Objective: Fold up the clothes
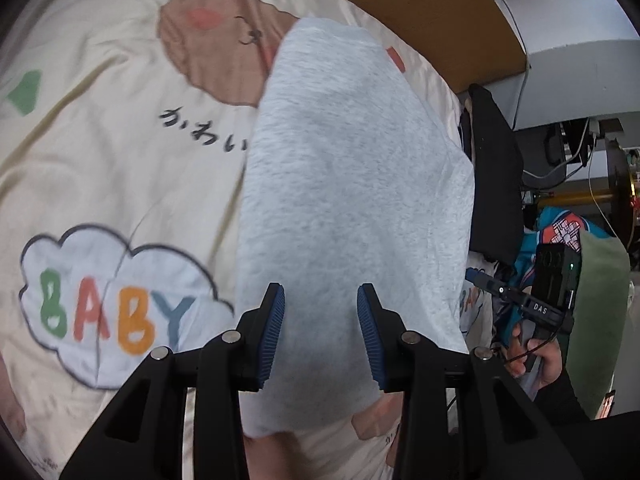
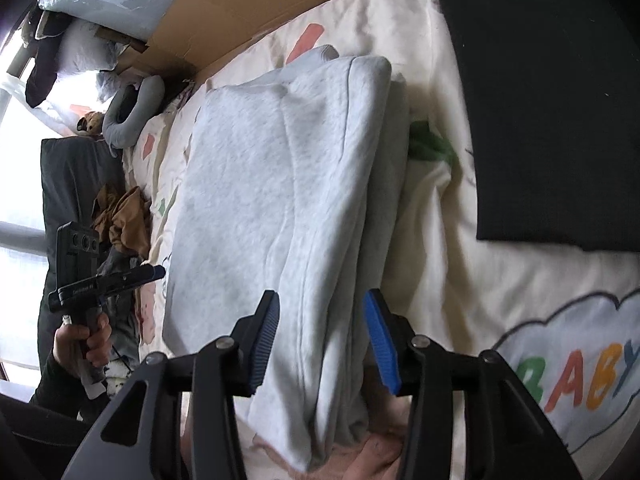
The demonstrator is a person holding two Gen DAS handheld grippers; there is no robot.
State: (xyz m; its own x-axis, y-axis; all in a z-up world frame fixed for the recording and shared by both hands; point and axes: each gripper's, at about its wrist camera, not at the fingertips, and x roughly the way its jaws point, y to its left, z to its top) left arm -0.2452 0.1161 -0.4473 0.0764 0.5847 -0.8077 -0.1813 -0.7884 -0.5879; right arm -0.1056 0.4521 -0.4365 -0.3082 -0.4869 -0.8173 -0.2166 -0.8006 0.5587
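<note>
Lying folded into a thick, layered rectangle, the pale grey fleece garment [image 2: 276, 184] rests on a cream cartoon-printed bed cover [image 1: 100, 168] with a "BABY" cloud. The left hand-held gripper [image 1: 321, 332] hangs over it with blue pads spread, nothing pinched. The right hand-held gripper [image 2: 323, 340] likewise stands spread above the garment's stacked edge, pads not pressing it. A black cloth [image 2: 552, 100] lies well apart.
</note>
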